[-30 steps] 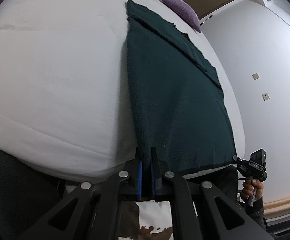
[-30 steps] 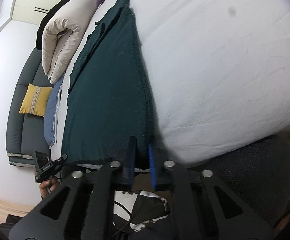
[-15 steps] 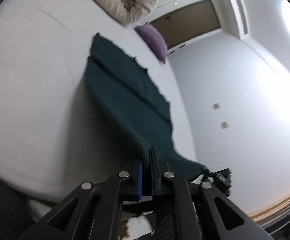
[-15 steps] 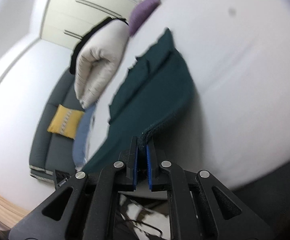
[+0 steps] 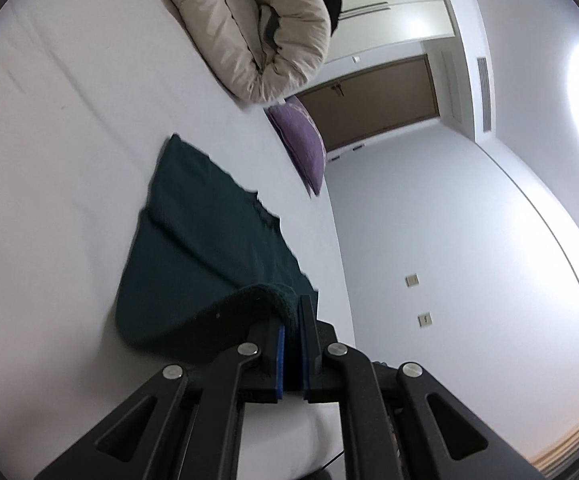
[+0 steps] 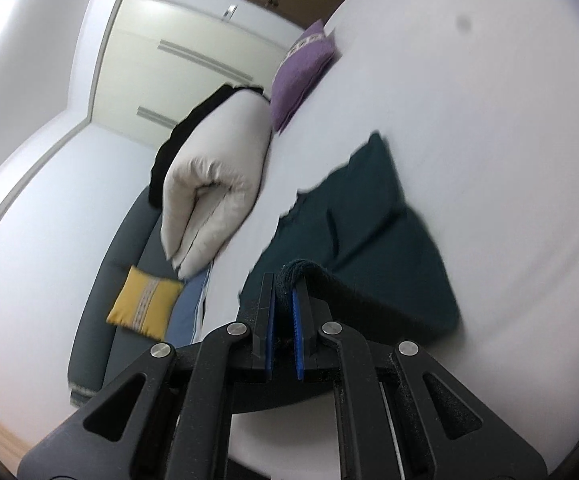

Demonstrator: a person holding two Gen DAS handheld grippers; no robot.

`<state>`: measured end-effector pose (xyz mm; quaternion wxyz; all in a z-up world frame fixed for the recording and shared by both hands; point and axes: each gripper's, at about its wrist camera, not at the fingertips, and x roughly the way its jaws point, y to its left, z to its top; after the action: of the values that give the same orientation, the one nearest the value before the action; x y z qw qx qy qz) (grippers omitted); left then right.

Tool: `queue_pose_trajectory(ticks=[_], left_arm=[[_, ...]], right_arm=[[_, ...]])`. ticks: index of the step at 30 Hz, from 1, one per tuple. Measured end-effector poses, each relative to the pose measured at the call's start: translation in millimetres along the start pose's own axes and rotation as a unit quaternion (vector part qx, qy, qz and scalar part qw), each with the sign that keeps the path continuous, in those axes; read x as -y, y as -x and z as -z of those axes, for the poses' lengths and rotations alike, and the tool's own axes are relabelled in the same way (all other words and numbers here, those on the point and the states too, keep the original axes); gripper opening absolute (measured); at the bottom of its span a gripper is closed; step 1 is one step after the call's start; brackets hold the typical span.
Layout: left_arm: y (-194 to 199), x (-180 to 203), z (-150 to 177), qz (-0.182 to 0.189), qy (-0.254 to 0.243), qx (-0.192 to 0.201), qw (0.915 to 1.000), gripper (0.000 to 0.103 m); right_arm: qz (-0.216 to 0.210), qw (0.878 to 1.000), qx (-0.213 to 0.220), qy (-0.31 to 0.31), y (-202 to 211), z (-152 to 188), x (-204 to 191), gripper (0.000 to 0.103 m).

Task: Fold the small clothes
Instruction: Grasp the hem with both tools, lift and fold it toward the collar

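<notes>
A dark green knit garment (image 5: 205, 256) lies on the white bed (image 5: 57, 160). Its near hem is lifted and curls forward over the rest. My left gripper (image 5: 293, 312) is shut on one near corner of the garment and holds it above the bed. My right gripper (image 6: 285, 284) is shut on the other near corner, which shows as a thick rolled edge between the pads. The garment also shows in the right wrist view (image 6: 373, 216), with its far part flat on the bed (image 6: 489, 120).
A rolled beige duvet (image 5: 257, 28) lies at the far end of the bed, with a purple cushion (image 5: 301, 144) beside it. In the right wrist view a grey sofa (image 6: 101, 308) with a yellow cushion (image 6: 145, 304) stands left of the bed. Walls and a brown door (image 5: 373, 108) lie beyond.
Both grippers have risen and moved forward over the bed with the garment's near hem. The hem has gone from the bed's front edge to curling above the flat far part.
</notes>
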<state>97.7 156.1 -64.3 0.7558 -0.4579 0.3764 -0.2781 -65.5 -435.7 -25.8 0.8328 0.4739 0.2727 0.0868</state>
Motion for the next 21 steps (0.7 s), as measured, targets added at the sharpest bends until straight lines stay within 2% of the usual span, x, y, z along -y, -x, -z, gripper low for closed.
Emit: queue_pose_trajectory(ticks=[7,15,21], left_arm=[[-64,-13,-54,-0.024,0.007,0.008,0.9997,0.006],[-119,-36,-106,-0.057,0.009,0.01,0.9983,0.006],[-165,-62,-138,-0.107,0.01,-0.001,0.9942,0.007]], right_arm=[[0.015,0.999,0.031,-0.013,-58,-58,7,0.006],[0.052,0.998,0.029,-0.006,-147,-109,18,0.006],[0.091,0.996,0.025,-0.007,-216,-144,34,0.006]])
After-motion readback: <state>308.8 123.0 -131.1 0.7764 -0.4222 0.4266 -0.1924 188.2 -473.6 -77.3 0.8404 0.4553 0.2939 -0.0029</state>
